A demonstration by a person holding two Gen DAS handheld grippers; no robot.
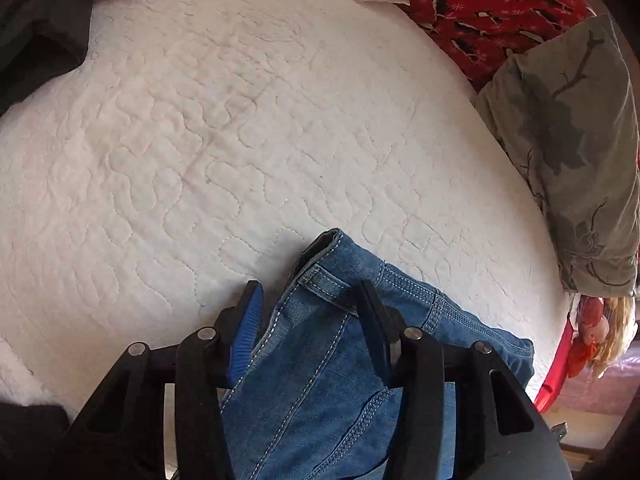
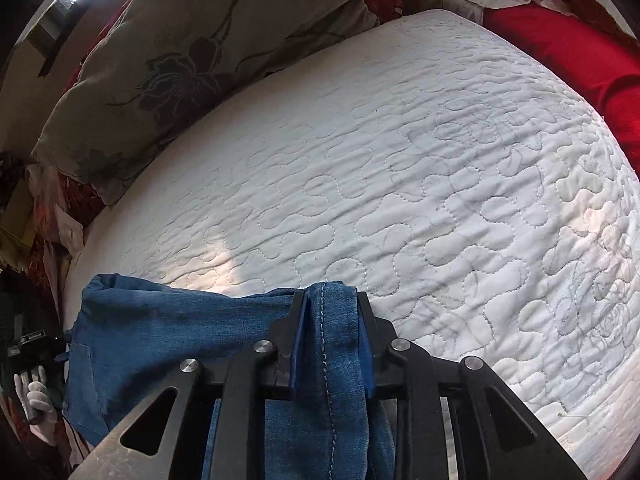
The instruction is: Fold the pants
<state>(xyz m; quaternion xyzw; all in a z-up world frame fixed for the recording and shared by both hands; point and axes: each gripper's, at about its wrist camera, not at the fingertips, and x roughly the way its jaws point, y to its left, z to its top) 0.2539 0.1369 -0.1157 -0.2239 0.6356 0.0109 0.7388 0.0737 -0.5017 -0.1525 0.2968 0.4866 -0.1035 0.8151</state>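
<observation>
a: blue denim — where are the pants (image 1: 340, 360) lying?

b: they are resting at the near edge of the white quilted mattress (image 1: 240, 140), bunched between both claws.

a: what is the left gripper (image 1: 312, 292) doing?

b: its fingers are standing apart around the waistband, not pinching it.

a: and the right gripper (image 2: 330, 300)?

b: it is clamping narrow on a seamed fold of the pants. a grey floral pillow (image 2: 180, 48) is lying along the mattress edge.

black fingers (image 1: 370, 320), blue pads (image 1: 246, 332), silver screws (image 2: 265, 346)
</observation>
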